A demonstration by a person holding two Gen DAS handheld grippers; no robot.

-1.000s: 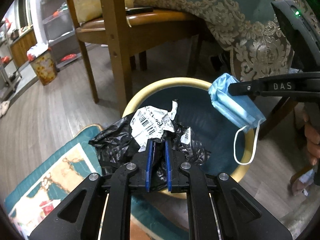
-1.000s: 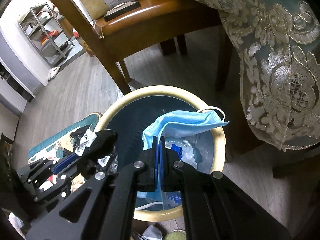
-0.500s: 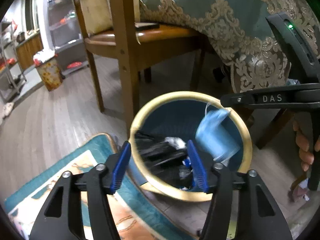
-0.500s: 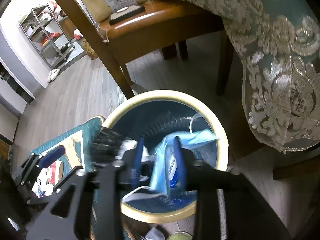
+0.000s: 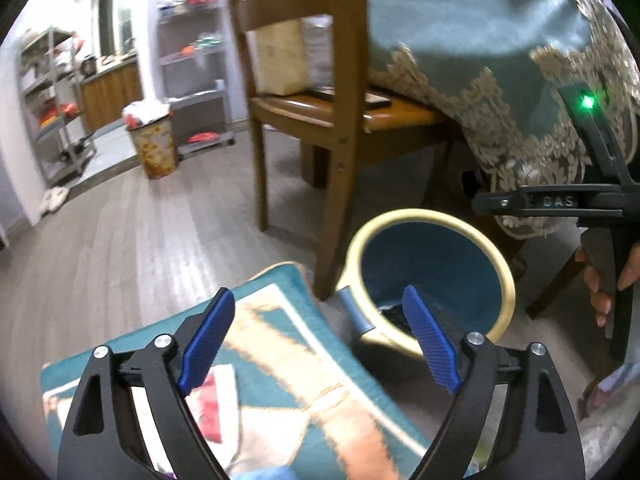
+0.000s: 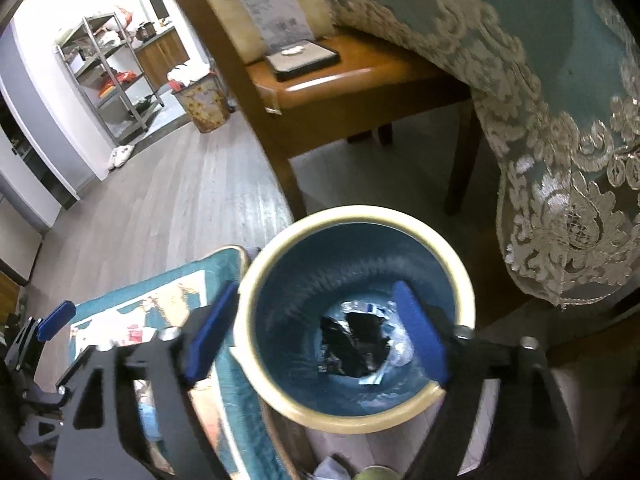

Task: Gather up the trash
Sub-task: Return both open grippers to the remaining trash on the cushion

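Note:
A round bin with a cream rim and blue inside stands on the floor by a chair; it also shows in the left wrist view. Black plastic trash and pale scraps lie at its bottom. My right gripper is open and empty, above the bin's mouth. My left gripper is open and empty, raised to the left of the bin over a mat. The right gripper's body shows at the right of the left wrist view.
A wooden chair stands just behind the bin, with a table's lace-edged teal cloth to the right. A patterned teal mat lies on the floor left of the bin. A second full bin and metal shelves stand far left.
Both grippers opened and let go: the black bag with the label and the blue face mask dropped into the bin. The left gripper then pulled back and up to the left.

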